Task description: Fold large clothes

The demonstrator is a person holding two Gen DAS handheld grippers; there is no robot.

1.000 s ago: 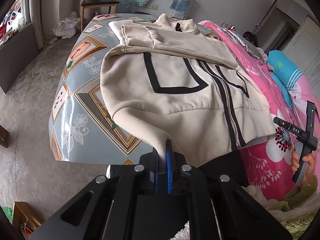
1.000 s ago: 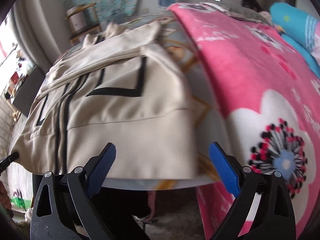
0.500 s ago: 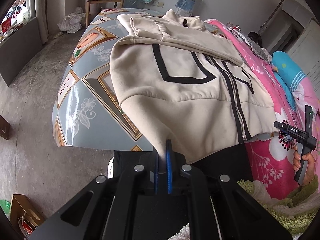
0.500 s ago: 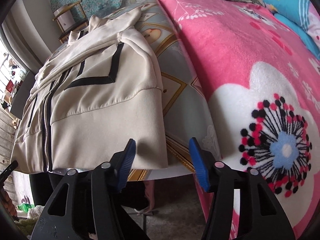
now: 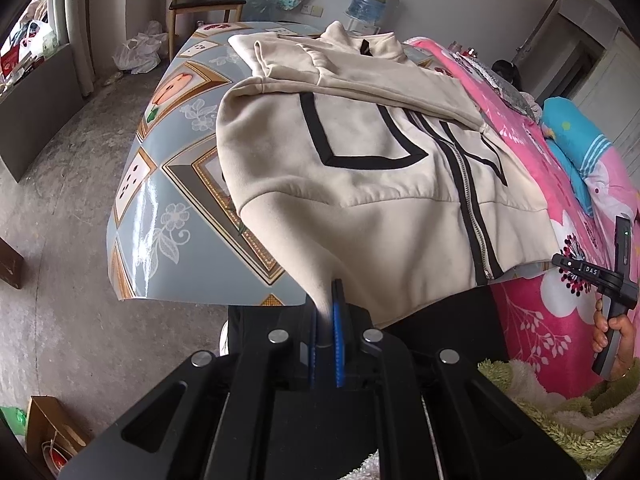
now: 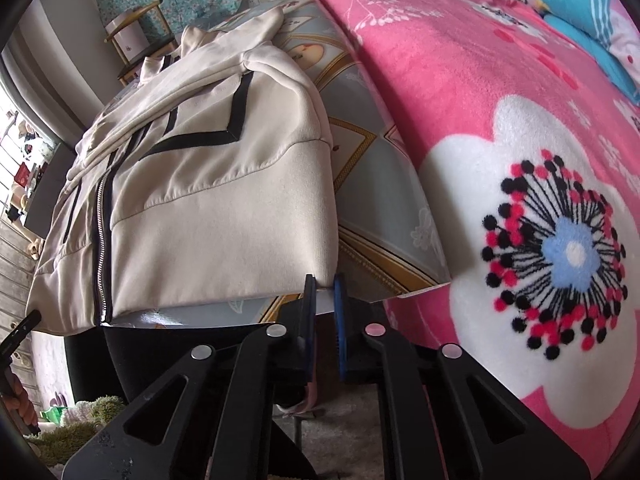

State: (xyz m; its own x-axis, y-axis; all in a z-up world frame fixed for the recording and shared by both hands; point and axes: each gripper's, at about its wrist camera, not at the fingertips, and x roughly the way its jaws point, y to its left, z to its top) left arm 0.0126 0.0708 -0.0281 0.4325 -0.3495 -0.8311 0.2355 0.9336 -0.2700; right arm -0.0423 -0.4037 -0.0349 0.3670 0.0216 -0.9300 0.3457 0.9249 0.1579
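Two tongs are clamping the cream jacket (image 5: pixel 360 184) lying on the patterned counter (image 5: pixel 160 200): left tongs (image 5: pixel 326 312) pinching its hem at six o'clock, right tongs (image 6: pixel 323 292) gripping its five o'clock hem corner.

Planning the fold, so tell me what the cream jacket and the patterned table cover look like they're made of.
Cream jacket: probably soft matte fleece-type knit, with a ribbed hem and a metal-looking zipper. Patterned table cover: likely glossy plastic or oilcloth, showing bright window glare.
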